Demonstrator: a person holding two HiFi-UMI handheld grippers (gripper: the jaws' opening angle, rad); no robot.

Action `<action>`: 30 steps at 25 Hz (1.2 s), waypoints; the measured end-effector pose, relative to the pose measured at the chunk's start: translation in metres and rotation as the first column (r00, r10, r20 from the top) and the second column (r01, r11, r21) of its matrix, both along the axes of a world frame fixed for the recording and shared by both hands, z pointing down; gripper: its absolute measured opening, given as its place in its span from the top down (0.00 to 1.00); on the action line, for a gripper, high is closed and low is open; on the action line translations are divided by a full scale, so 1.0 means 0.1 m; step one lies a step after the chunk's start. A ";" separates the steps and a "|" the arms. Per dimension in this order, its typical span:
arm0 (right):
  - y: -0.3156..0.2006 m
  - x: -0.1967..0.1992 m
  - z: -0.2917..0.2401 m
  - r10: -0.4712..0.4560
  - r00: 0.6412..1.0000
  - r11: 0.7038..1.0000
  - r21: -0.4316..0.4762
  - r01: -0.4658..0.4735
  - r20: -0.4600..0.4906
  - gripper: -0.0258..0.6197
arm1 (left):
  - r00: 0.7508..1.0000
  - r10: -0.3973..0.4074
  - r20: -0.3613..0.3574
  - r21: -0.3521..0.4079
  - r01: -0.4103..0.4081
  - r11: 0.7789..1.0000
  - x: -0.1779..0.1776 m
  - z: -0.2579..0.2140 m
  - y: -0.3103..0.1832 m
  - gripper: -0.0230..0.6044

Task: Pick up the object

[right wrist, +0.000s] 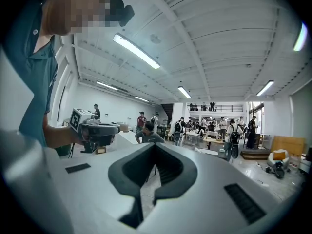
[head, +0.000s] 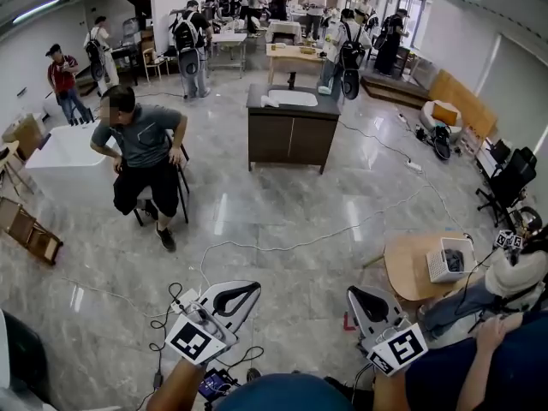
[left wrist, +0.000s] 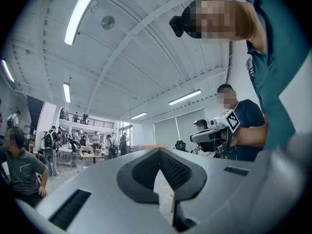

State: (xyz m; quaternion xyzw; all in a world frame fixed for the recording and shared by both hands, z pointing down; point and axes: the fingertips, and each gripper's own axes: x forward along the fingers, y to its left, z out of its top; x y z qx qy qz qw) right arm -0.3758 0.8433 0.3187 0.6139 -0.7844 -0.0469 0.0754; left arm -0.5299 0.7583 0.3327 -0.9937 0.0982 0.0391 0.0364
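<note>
I hold both grippers level over the grey marble floor, low in the head view. My left gripper is white with dark pads; in the left gripper view its jaws meet at the tips, shut on nothing. My right gripper is held alongside; in the right gripper view its jaws also meet, with nothing between them. Each camera sees the other gripper: the right gripper and the left gripper, both with marker cubes. Neither gripper is near any object to grasp.
A dark cabinet with a white tray on top stands mid-floor. A person sits on a chair at the left, beside a white table. A round wooden table bearing a white basket is at the right. Cables cross the floor.
</note>
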 end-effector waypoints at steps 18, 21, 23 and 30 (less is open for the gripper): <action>-0.80 0.51 -0.03 -0.070 0.997 0.996 0.045 0.072 -0.039 0.94 | 0.993 -0.113 0.019 0.018 0.113 0.993 0.44 0.01 -0.83 0.96; -0.98 0.79 0.01 -0.087 0.996 0.995 0.049 0.089 -0.034 0.94 | 0.990 -0.136 0.043 0.017 0.135 0.991 0.72 0.02 -0.97 0.96; -1.06 1.02 0.00 -0.096 0.995 0.994 0.058 0.098 -0.027 0.94 | 0.989 -0.142 0.050 0.022 0.141 0.990 0.98 0.00 -1.02 0.96; -1.24 1.71 0.01 -0.101 0.995 0.992 0.072 0.101 -0.009 0.94 | 0.988 -0.134 0.072 0.065 0.130 0.989 1.83 -0.09 -1.17 0.96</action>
